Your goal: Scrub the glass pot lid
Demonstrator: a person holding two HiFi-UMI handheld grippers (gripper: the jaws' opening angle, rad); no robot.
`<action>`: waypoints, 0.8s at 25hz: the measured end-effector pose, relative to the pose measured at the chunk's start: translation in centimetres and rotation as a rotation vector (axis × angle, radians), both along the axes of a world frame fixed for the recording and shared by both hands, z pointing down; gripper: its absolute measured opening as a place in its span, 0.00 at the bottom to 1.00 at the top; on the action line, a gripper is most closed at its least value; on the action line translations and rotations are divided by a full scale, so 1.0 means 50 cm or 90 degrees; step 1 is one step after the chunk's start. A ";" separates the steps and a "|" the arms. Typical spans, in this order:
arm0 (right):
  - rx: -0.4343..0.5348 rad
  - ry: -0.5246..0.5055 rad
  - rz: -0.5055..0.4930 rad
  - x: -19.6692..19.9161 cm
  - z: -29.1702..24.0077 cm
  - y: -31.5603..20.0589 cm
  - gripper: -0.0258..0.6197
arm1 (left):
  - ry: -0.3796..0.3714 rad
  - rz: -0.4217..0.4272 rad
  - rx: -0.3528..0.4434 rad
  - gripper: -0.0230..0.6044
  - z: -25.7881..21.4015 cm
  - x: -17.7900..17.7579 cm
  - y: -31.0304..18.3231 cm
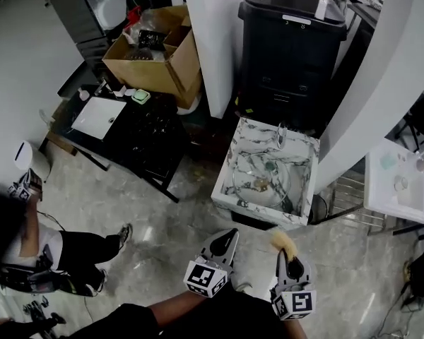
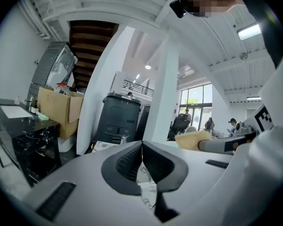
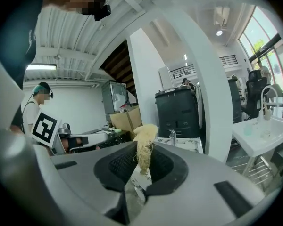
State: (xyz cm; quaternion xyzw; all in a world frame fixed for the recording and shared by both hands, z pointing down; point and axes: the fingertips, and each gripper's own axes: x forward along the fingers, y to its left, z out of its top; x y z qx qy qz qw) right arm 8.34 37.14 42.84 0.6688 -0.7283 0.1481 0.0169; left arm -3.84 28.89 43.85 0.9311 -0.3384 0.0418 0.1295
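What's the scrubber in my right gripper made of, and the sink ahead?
Scrubber: pale yellow, fibrous and frayed, probably loofah or coarse sponge; I can't tell which.
Sink: white with grey-green veining and a slight gloss, so marble or marble-look stone.

— How is the room lit?
— Daylight is admitted through the tall windows (image 2: 194, 98), and a ceiling panel (image 2: 249, 30) is blown out to white. A pale sheen is thrown across the polished floor (image 1: 162, 221).
— And the sharpness?
— The head view is kept fairly crisp, though its dark corners are left murky. Both gripper views are bent hard by the wide lens and ringed with black vignetting. The left gripper (image 2: 142, 144) and right gripper (image 3: 142, 149) are rendered soft, being so near the lens, and the sponge (image 3: 145, 134) is slightly blurred.
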 end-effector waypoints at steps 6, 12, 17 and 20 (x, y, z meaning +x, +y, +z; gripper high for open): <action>-0.021 0.021 0.001 -0.005 -0.009 -0.191 0.13 | -0.003 0.033 -0.011 0.06 0.004 0.000 -0.183; -0.060 0.044 0.010 -0.003 0.016 -0.354 0.13 | 0.009 0.059 -0.020 0.06 0.003 -0.016 -0.325; -0.111 0.054 -0.011 -0.030 0.077 -0.432 0.13 | 0.020 0.073 -0.042 0.06 0.023 -0.030 -0.388; -0.120 0.044 -0.043 -0.055 0.087 -0.477 0.13 | 0.026 0.066 -0.033 0.06 0.027 -0.038 -0.421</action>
